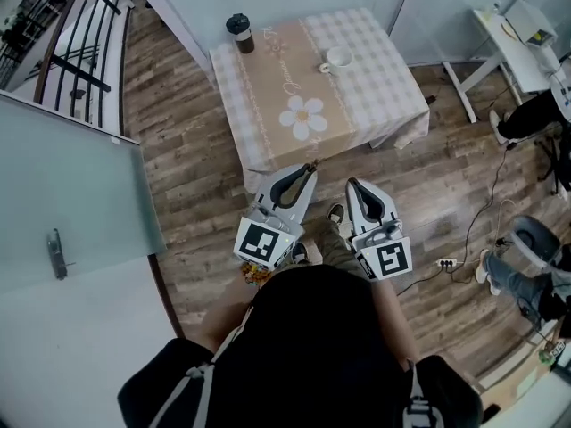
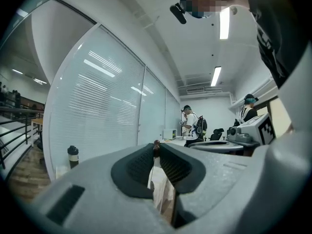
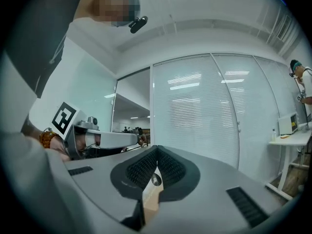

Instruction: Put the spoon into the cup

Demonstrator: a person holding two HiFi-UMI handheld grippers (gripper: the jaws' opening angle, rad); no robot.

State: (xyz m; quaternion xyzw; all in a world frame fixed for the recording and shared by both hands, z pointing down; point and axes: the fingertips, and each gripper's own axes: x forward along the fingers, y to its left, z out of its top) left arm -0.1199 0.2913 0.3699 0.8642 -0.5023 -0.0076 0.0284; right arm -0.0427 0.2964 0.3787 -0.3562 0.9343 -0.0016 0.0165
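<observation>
The left gripper has its jaws pressed together on the spoon. Little of the spoon shows: a small, rounded, dark brown end pokes out just past the jaw tips, and in the left gripper view the spoon appears as that brown knob above a thin line running down between the black ribbed pads; its bowl cannot be made out. The right gripper is beside the left one, its jaws closed tip to tip with nothing between them. Both are held over the wooden floor at the near edge of the table, which has a checked cloth and a tan runner with a white daisy. The white cup stands on the far right part of the table, well apart from the spoon. A dark tumbler stands at the far left corner.
</observation>
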